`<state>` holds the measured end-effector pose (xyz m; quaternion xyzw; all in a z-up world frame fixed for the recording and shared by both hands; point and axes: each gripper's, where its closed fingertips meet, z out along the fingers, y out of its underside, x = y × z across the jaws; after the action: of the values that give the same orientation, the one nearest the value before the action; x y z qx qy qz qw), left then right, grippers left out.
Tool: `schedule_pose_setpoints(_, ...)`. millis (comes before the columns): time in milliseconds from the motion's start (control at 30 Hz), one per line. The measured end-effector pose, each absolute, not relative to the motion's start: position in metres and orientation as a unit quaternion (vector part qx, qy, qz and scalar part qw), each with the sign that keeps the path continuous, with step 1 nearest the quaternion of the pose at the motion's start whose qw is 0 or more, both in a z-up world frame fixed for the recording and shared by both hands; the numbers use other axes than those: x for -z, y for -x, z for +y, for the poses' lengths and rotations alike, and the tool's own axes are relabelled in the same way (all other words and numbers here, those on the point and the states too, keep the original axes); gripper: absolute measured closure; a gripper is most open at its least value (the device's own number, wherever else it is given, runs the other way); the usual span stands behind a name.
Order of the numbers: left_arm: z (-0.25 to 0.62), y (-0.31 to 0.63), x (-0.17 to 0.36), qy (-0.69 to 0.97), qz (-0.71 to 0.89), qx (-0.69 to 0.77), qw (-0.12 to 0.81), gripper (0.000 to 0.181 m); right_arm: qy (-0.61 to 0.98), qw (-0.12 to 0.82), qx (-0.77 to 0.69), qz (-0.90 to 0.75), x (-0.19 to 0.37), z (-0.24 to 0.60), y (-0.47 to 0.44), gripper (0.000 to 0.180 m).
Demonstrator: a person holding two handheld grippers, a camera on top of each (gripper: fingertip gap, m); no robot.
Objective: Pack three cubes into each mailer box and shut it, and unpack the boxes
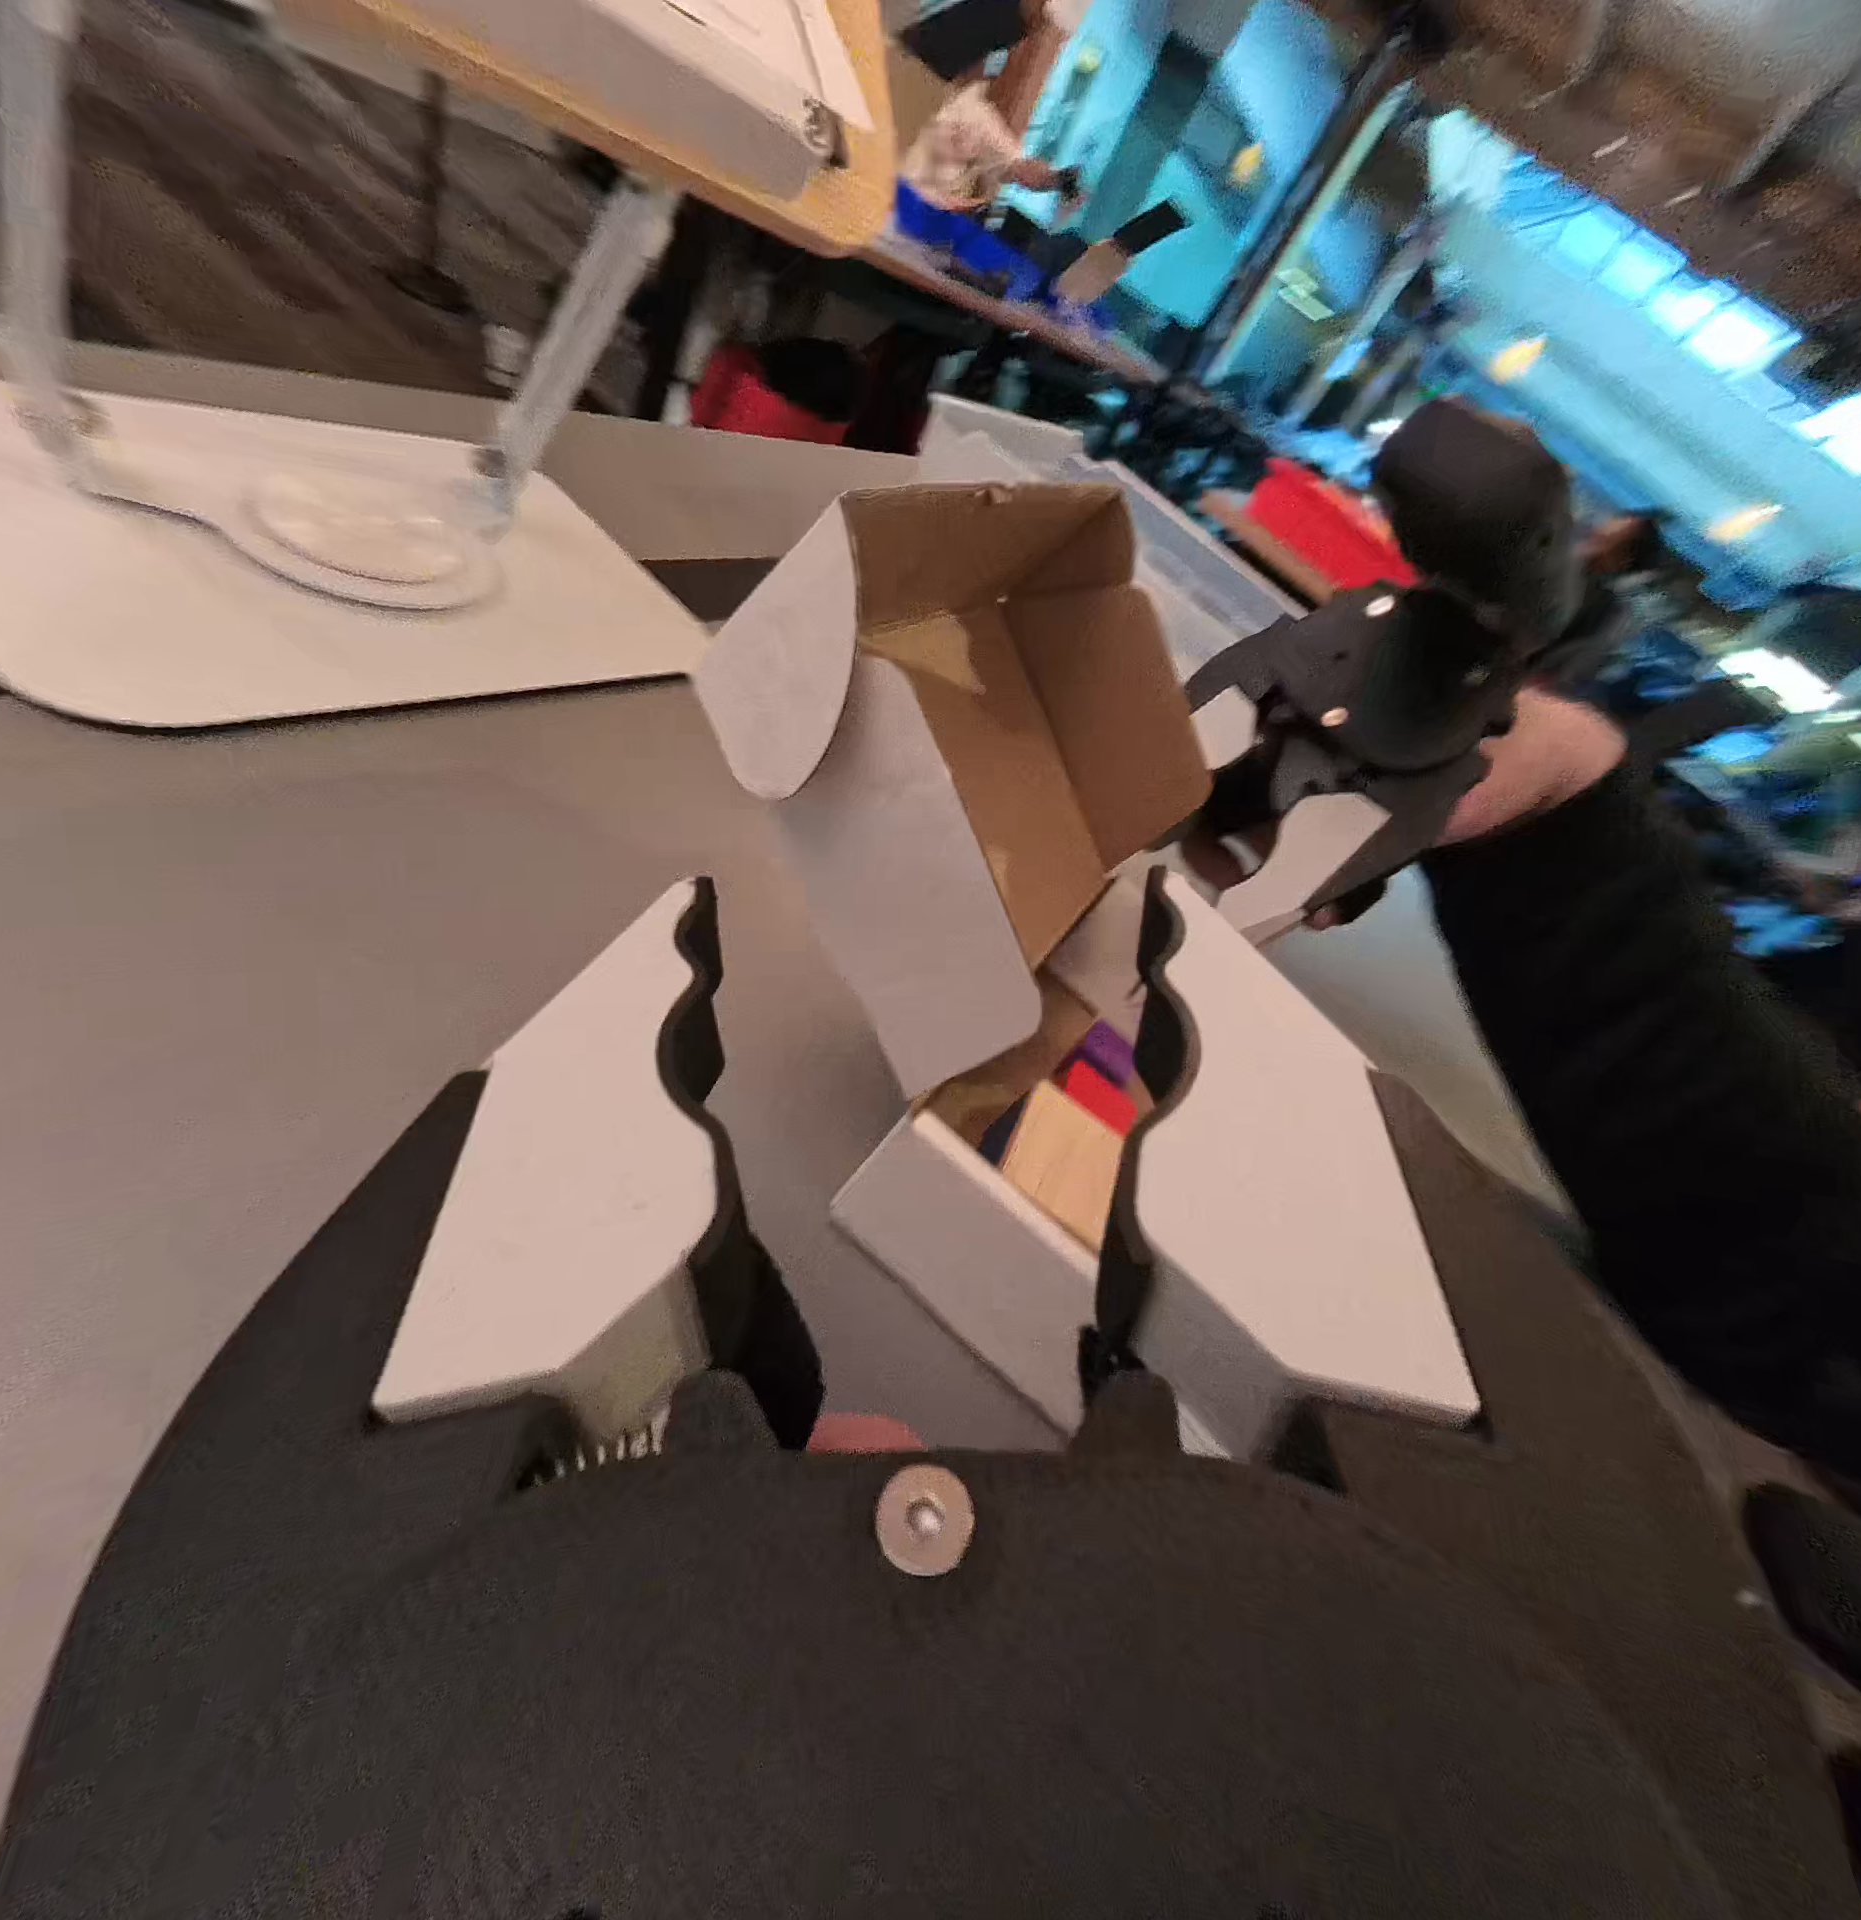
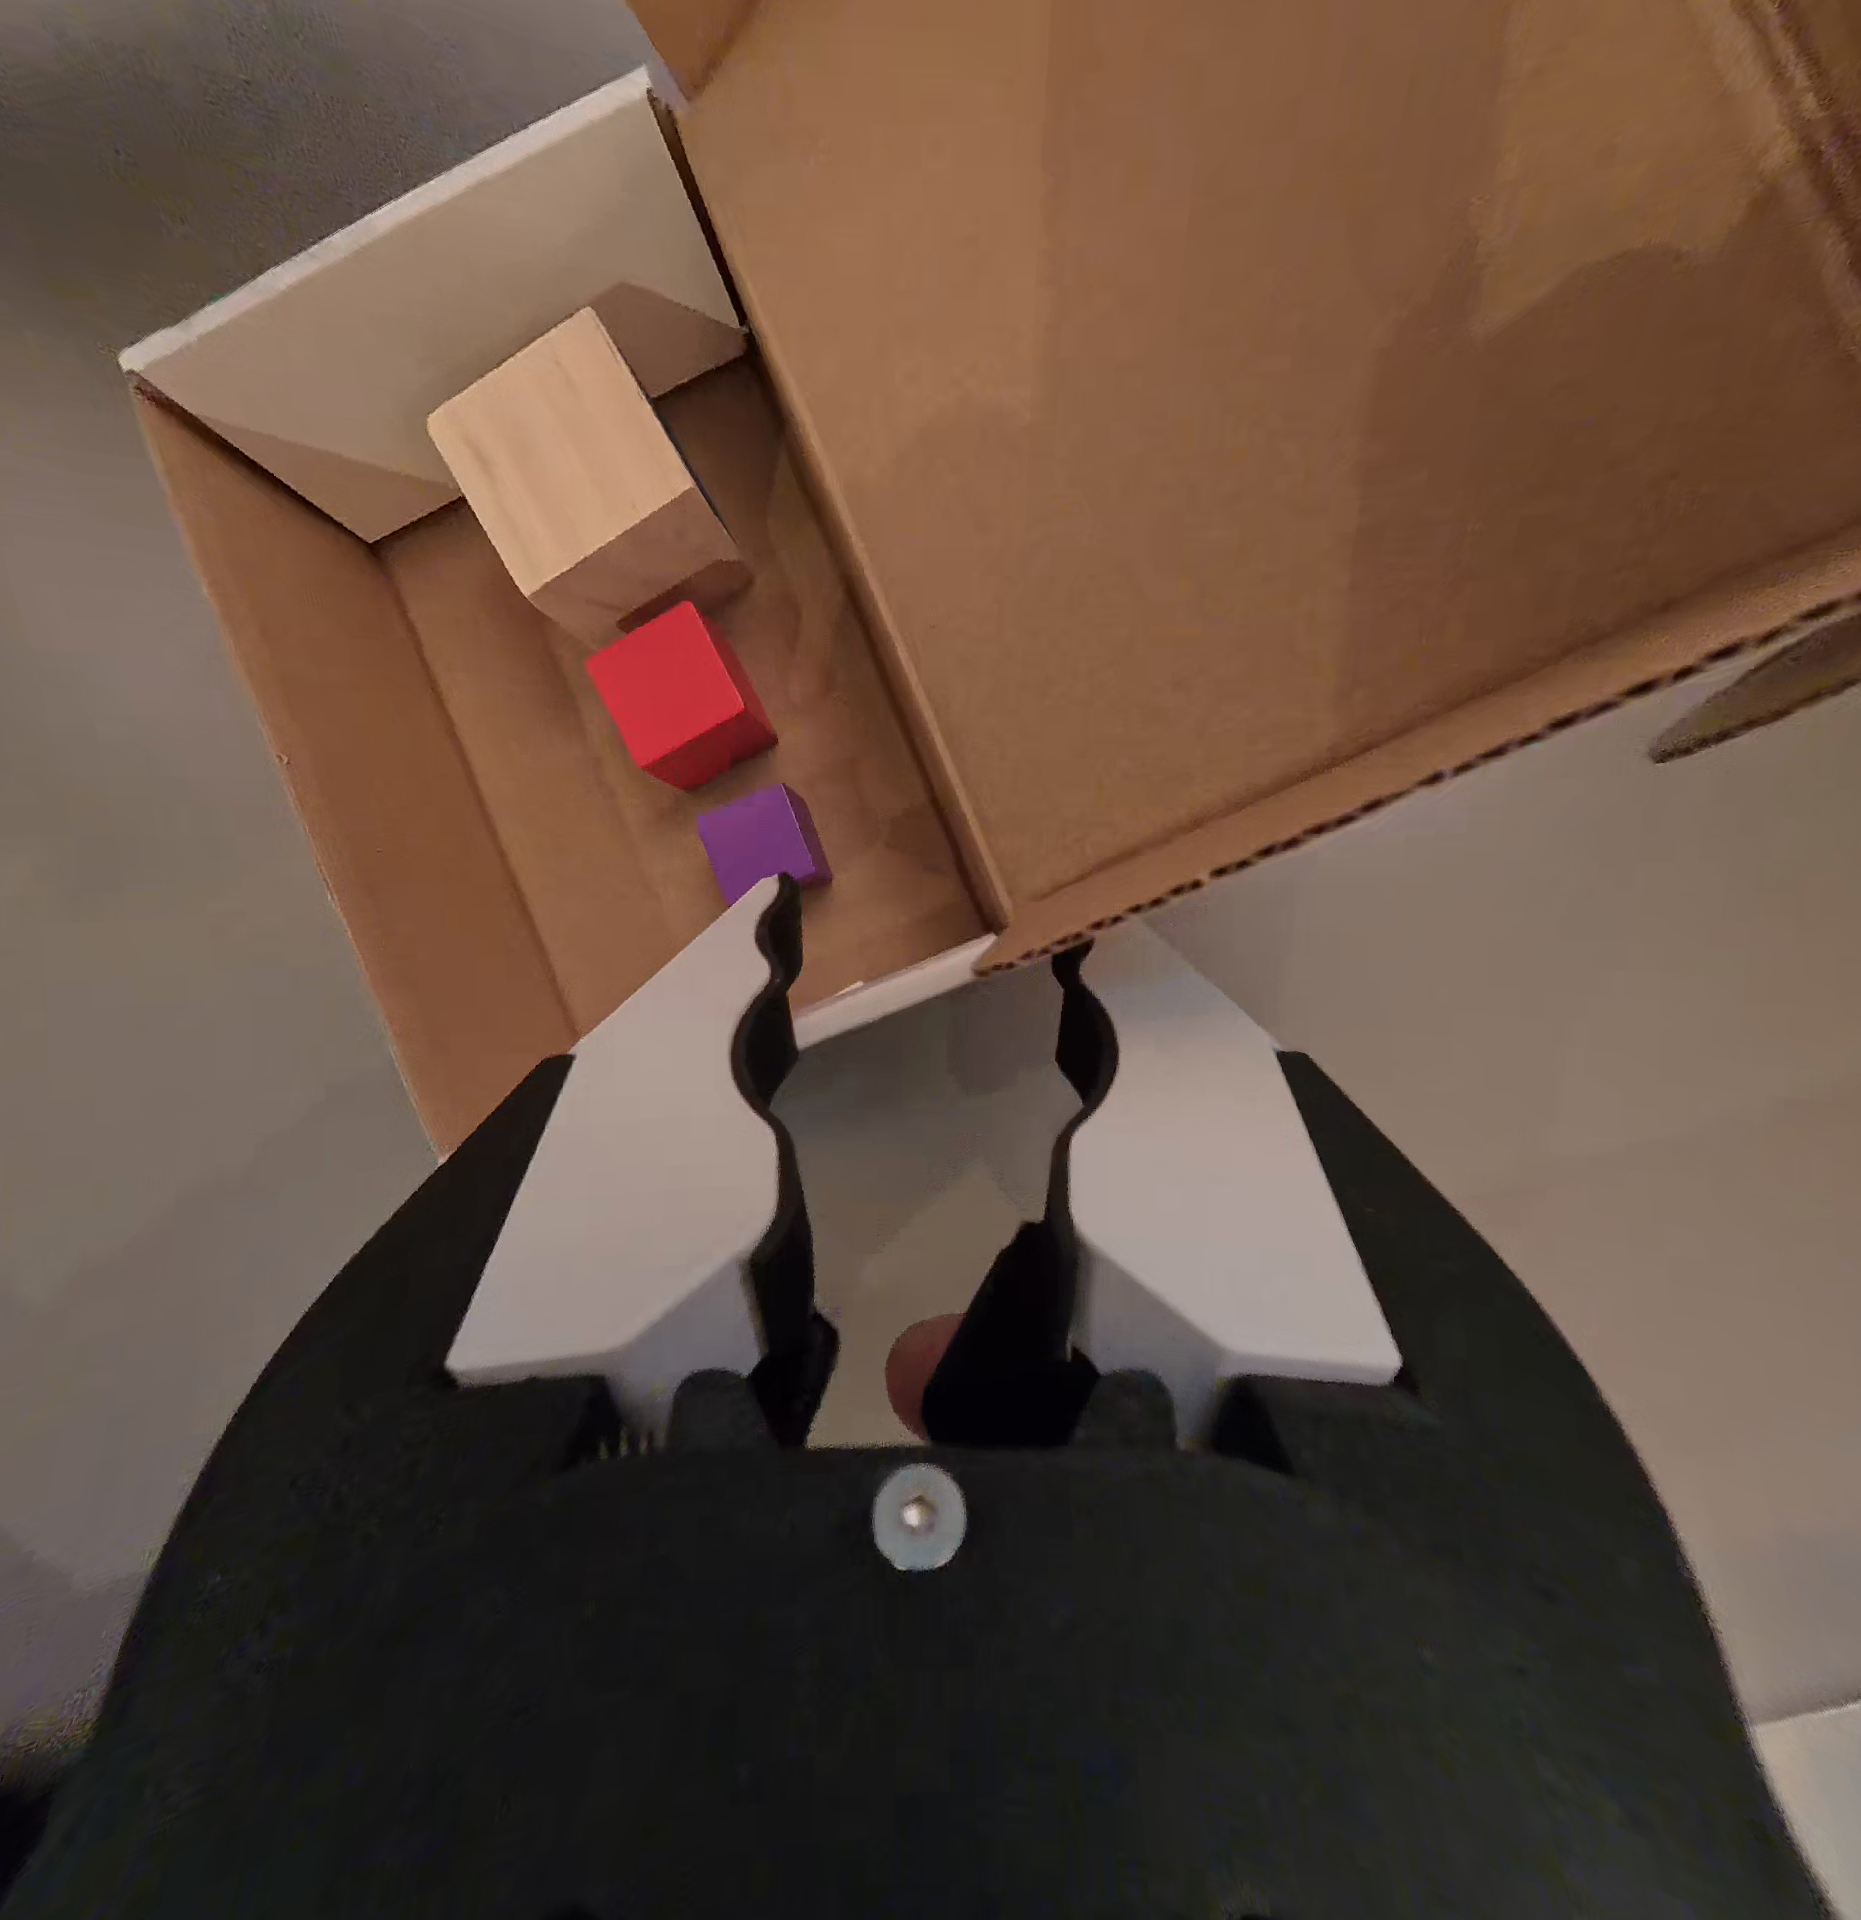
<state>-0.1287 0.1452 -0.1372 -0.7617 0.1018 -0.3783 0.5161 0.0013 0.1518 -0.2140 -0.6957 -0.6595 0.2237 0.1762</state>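
A white mailer box (image 1: 967,1257) with a brown inside stands open on the grey table (image 1: 282,935), its lid (image 1: 905,831) raised. Inside lie a wooden cube (image 2: 583,468), a red cube (image 2: 677,691) and a purple cube (image 2: 765,842) in a row. The cubes also show partly in the left wrist view, the wooden cube (image 1: 1061,1153) nearest. My left gripper (image 1: 926,899) is open and empty just above the box's near corner. My right gripper (image 2: 921,930) is open and empty over the box's end wall (image 2: 895,992), beside the lid (image 2: 1269,416). It also shows in the left wrist view (image 1: 1321,790).
A white board (image 1: 282,644) with a clear stand (image 1: 365,520) on it lies at the table's far left. A wooden table edge (image 1: 697,156) hangs above it. A person in black (image 1: 1632,987) stands at the right; blurred benches and red bins lie beyond.
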Motion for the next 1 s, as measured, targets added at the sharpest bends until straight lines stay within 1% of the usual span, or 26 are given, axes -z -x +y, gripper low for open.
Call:
schedule_pose_setpoints(67, 0.150, 0.119, 0.136, 0.740, 0.107, 0.441, 0.497, 0.102, 0.689, 0.181, -0.232, -0.663, 0.215, 0.147, -0.002, 0.136)
schedule_pose_setpoints(100, 0.152, 0.116, 0.138, 0.735, 0.110, 0.459, 0.488, 0.105, 0.682, 0.187, -0.234, -0.668, 0.215, 0.144, -0.002, 0.136)
schedule_pose_setpoints(167, 0.154, 0.105, 0.154, 0.751, 0.138, 0.458, 0.456, 0.110, 0.672, 0.202, -0.240, -0.671, 0.214, 0.142, 0.000, 0.137)
schedule_pose_setpoints(233, 0.148, 0.092, 0.160, 0.748, 0.178, 0.453, 0.451, 0.112, 0.664, 0.216, -0.244, -0.672, 0.213, 0.140, 0.001, 0.137)
schedule_pose_setpoints(267, 0.144, 0.086, 0.157, 0.739, 0.192, 0.460, 0.453, 0.123, 0.662, 0.223, -0.244, -0.672, 0.213, 0.140, 0.001, 0.138)
schedule_pose_setpoints(300, 0.144, 0.084, 0.156, 0.738, 0.198, 0.454, 0.458, 0.125, 0.661, 0.226, -0.247, -0.671, 0.213, 0.140, 0.000, 0.137)
schedule_pose_setpoints(333, 0.143, 0.083, 0.157, 0.739, 0.208, 0.444, 0.462, 0.125, 0.661, 0.228, -0.253, -0.668, 0.212, 0.140, 0.000, 0.135)
schedule_pose_setpoints(367, 0.143, 0.084, 0.157, 0.739, 0.215, 0.439, 0.463, 0.126, 0.662, 0.228, -0.263, -0.664, 0.212, 0.139, -0.001, 0.125)
schedule_pose_setpoints(467, 0.142, 0.086, 0.157, 0.735, 0.222, 0.434, 0.472, 0.126, 0.671, 0.226, -0.282, -0.648, 0.211, 0.138, -0.005, 0.112)
schedule_pose_setpoints(533, 0.137, 0.084, 0.156, 0.725, 0.242, 0.439, 0.473, 0.126, 0.681, 0.243, -0.307, -0.620, 0.203, 0.143, -0.006, 0.105)
schedule_pose_setpoints(700, 0.130, 0.085, 0.154, 0.710, 0.272, 0.451, 0.468, 0.124, 0.639, 0.293, -0.472, -0.532, 0.151, 0.146, 0.004, 0.103)
schedule_pose_setpoints(767, 0.127, 0.086, 0.151, 0.699, 0.280, 0.456, 0.474, 0.121, 0.634, 0.327, -0.509, -0.482, 0.135, 0.162, 0.008, 0.108)
schedule_pose_setpoints(800, 0.127, 0.087, 0.148, 0.696, 0.279, 0.457, 0.478, 0.112, 0.633, 0.328, -0.528, -0.461, 0.131, 0.168, 0.010, 0.112)
schedule_pose_setpoints(833, 0.128, 0.089, 0.144, 0.692, 0.277, 0.458, 0.484, 0.109, 0.630, 0.326, -0.546, -0.445, 0.128, 0.172, 0.012, 0.114)
schedule_pose_setpoints(933, 0.127, 0.095, 0.126, 0.660, 0.261, 0.486, 0.510, 0.109, 0.609, 0.316, -0.592, -0.423, 0.125, 0.176, 0.016, 0.118)
schedule_pose_setpoints(1000, 0.129, 0.100, 0.122, 0.652, 0.251, 0.492, 0.519, 0.115, 0.592, 0.303, -0.617, -0.421, 0.124, 0.175, 0.017, 0.118)
